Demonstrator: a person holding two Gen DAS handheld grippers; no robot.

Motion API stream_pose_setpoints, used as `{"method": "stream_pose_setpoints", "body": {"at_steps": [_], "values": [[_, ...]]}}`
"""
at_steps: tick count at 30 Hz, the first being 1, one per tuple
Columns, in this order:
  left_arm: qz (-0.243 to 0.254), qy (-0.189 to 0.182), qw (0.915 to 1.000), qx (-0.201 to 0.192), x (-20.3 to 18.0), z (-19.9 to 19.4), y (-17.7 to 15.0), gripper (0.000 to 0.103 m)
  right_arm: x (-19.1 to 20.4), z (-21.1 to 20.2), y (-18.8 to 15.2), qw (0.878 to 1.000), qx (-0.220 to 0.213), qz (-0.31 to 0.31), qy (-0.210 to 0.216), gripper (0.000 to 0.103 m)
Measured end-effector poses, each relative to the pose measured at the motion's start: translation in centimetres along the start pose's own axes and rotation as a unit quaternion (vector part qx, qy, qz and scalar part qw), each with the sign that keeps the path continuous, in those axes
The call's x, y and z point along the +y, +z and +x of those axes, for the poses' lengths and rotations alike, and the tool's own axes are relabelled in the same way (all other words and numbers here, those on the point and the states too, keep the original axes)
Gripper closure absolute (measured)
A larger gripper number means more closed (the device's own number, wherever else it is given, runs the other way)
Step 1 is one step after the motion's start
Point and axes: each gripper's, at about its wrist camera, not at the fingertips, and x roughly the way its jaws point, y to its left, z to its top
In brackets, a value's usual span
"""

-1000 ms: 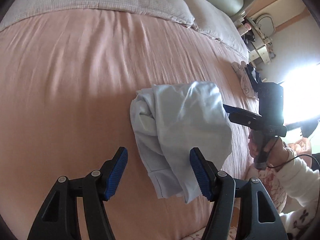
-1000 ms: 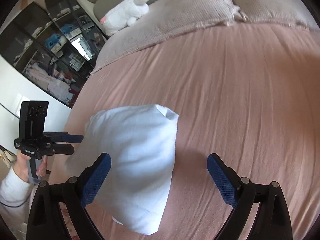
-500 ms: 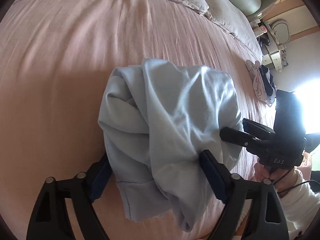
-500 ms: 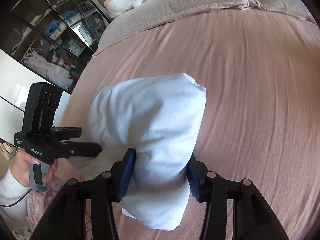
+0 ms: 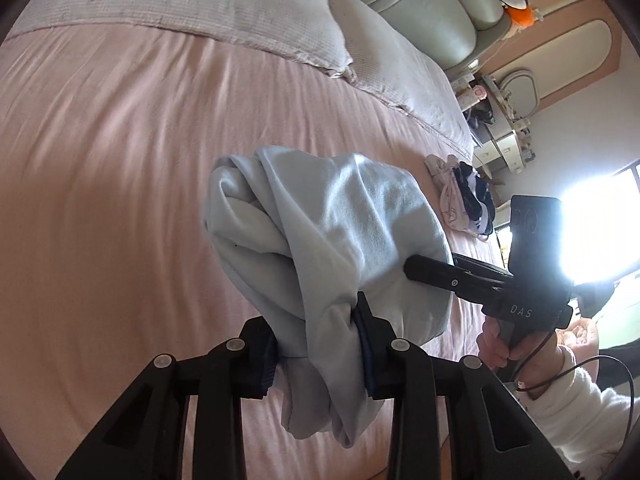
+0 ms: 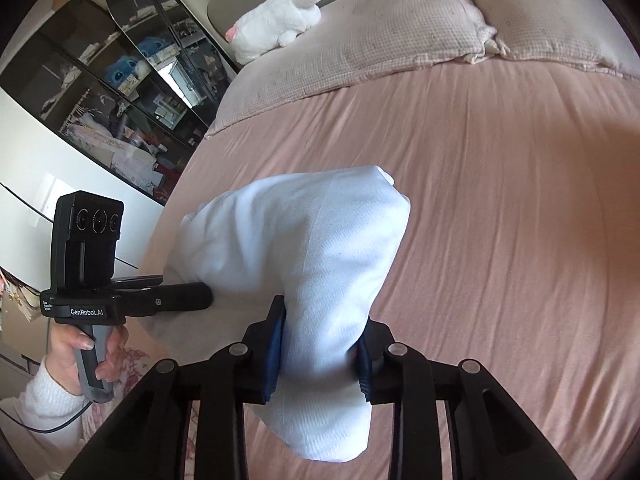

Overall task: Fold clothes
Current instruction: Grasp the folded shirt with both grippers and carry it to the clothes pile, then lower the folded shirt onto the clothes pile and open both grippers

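While both tools clamp it from opposite sides, a pale blue garment (image 5: 320, 240) sits bunched above a pink bed (image 5: 100, 200). The left gripper (image 5: 316, 356) has its fingers pinching a gathered wad of cloth; the right gripper (image 6: 320, 356) pinches the other end the same way. The garment looks rolled into a loose bundle, not a flat neat fold, so the folding seems partly done. Pillows (image 6: 360, 40) and a white plush toy (image 6: 276, 16) lie at the headboard.
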Motion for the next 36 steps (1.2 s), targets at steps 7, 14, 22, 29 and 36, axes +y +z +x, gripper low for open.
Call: {"method": "stream_pose_setpoints", "body": {"at_steps": [7,14,22,29,36], "values": [[0.077,-0.054,0.9955,0.003,-11.1,4.7,5.4,0.074,-5.5,-12.4,1.1,0.996,-0.072,0.022,-0.055,0.074],[0.131,-0.086,0.9876,0.012,-23.1,15.1,10.7,0.074,-16.5,-26.0,1.9,0.978,-0.129,0.063,-0.149,0.074],[0.153,-0.096,0.9831,0.033,-31.8,26.9,14.6,0.074,-28.8,-31.0,3.4,0.971,-0.134,0.099,-0.172,0.073],[0.172,-0.051,0.9817,0.064,-28.9,30.5,13.0,0.054,-35.2,-26.3,1.0,0.976,-0.107,0.123,-0.144,0.051],[0.308,0.010,0.9485,-0.074,-32.4,24.4,12.9,0.051,-33.3,-34.0,-0.5,0.925,-0.265,0.119,-0.244,0.035]]}}
